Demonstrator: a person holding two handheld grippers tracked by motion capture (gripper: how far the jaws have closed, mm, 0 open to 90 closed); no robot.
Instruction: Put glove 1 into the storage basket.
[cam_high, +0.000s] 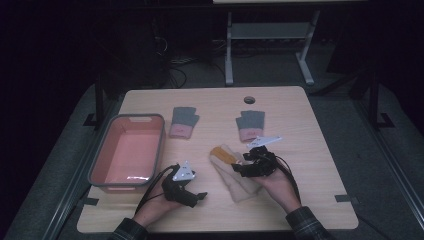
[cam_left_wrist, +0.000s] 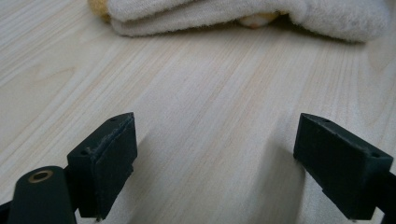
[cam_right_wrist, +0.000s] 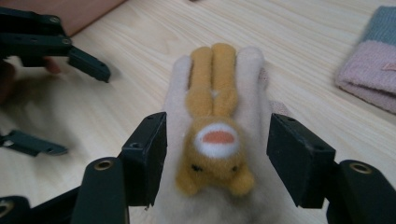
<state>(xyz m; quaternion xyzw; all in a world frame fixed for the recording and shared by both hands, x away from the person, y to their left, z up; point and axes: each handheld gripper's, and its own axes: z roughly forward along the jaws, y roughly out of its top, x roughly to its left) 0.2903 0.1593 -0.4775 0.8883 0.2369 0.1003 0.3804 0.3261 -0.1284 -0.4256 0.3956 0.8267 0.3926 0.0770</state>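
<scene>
Table (cam_high: 310, 150) of pale wood under dark room; both tongs apart, right (cam_right_wrist: 215, 154) astride cream glove (cam_right_wrist: 212, 116).

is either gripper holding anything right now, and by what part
Nothing is held. The right gripper straddles the cream glove at its rabbit patch, with gaps beside both pads. The left gripper is open over bare table.

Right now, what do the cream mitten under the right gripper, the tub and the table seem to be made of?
Cream mitten: looks like soft fleece or felted wool, matte and fuzzy, with an orange felt-like animal sewn on.
Tub: probably moulded plastic, grey rim, pink inside; a bright glint on its floor suggests a smooth finish.
Table: pale wood grain, likely laminate or veneer with a slight sheen; I cannot tell which.
</scene>
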